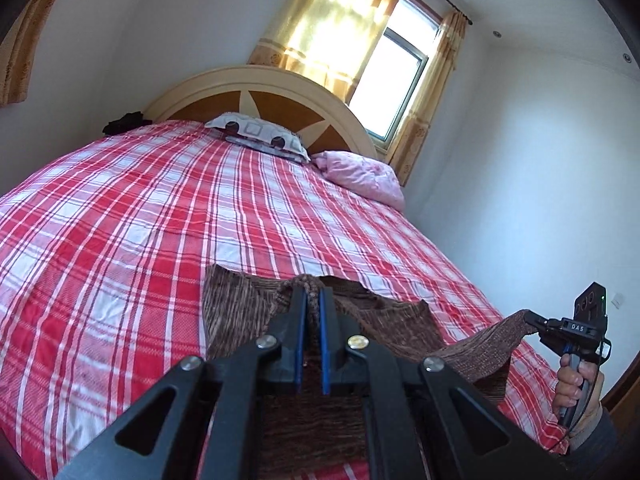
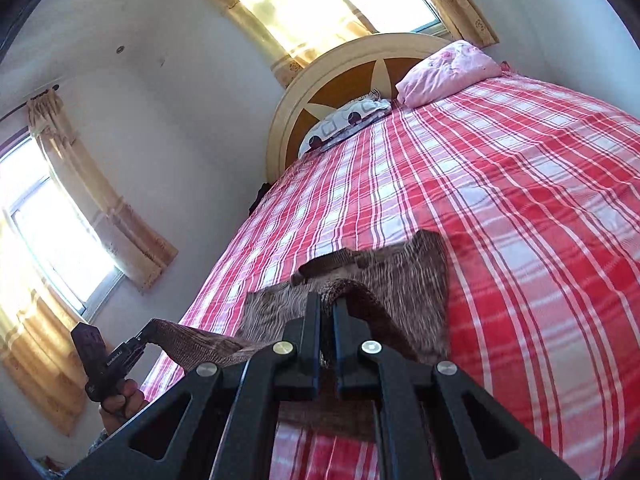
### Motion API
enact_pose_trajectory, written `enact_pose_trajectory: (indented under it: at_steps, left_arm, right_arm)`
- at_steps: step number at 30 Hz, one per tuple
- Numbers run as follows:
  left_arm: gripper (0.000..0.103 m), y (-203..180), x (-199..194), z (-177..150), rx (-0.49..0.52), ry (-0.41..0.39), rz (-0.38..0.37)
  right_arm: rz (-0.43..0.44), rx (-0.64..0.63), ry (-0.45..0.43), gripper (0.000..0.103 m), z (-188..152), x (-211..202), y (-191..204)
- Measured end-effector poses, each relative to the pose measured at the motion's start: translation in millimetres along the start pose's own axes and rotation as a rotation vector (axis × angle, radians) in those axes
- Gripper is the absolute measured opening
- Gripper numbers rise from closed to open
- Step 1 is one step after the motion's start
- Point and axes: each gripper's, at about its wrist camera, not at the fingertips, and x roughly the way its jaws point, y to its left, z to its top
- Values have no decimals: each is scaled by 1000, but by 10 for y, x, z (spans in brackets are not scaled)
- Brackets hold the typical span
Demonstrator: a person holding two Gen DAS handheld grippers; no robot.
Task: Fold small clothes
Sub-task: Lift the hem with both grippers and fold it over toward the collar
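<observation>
A small brown knitted garment [image 1: 236, 312] lies partly on the red plaid bed, its near edge lifted off the sheet. My left gripper [image 1: 311, 292] is shut on one part of that edge. My right gripper [image 2: 327, 300] is shut on another part of the same garment [image 2: 416, 280]. In the left wrist view the right gripper [image 1: 534, 318] shows at the far right, pinching a stretched corner. In the right wrist view the left gripper [image 2: 142, 336] shows at the lower left, pinching the other corner. The cloth hangs taut between the two.
The bed [image 1: 160, 208] has a red and white plaid sheet. A patterned pillow [image 1: 260, 134] and a pink pillow [image 1: 360, 174] lie by the round headboard [image 1: 256, 92]. A dark item [image 1: 124, 122] sits at the far left corner. Walls and curtained windows surround the bed.
</observation>
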Motion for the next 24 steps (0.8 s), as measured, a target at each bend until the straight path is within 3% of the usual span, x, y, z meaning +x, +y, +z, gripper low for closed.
enact_pose_trajectory:
  at_steps: [10,20,24]
  left_arm:
    - [6,248,735,179,-23,56,68]
    - [9,561,1476,126,-43,165,196]
    - [8,709,1586,172,-100,154,249]
  right_arm:
    - [-36,31,46,4,402,759,-209]
    - [-149,143,164,5,525,1694,-867]
    - [-165,235,175,6,565,1963,-1146]
